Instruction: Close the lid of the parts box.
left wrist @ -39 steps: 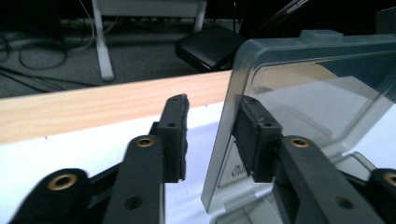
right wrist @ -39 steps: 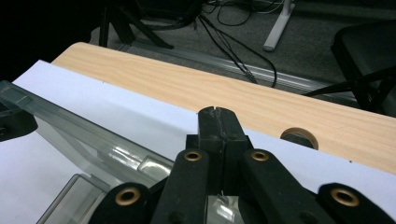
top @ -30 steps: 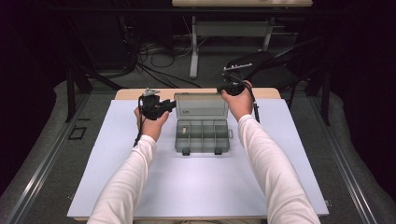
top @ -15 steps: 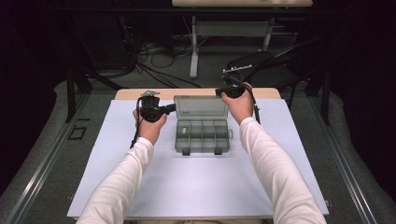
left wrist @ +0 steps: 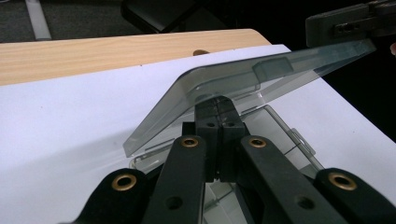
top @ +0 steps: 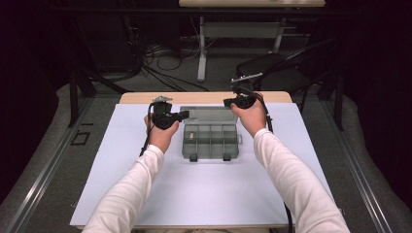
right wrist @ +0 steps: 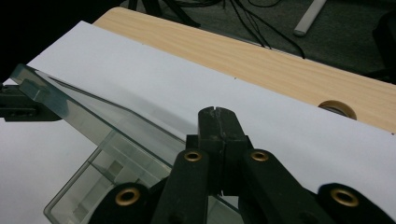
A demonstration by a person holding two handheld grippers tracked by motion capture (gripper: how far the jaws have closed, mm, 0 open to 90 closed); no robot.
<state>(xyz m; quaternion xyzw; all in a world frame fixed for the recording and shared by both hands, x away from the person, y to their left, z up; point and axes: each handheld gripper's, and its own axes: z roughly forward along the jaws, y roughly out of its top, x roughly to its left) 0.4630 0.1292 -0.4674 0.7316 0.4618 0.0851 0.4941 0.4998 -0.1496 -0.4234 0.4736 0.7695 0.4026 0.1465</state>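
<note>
on the white sheet mid-desk (top: 121, 194) sits the box (top: 211, 141), lid (left wrist: 243, 88) half raised between both clenched grippers (left wrist: 215, 109) (right wrist: 219, 122), each nudging a lid end; light, stiff, slippery plastic, best pushed at its edges.

- No lettering, label, brand mark or number can be read in the high view or in either gripper view.
- The clear compartment box (top: 211, 140), its raised lid (left wrist: 243, 84) and the white worktop (top: 204, 194) carry no legible print or signs.
</note>
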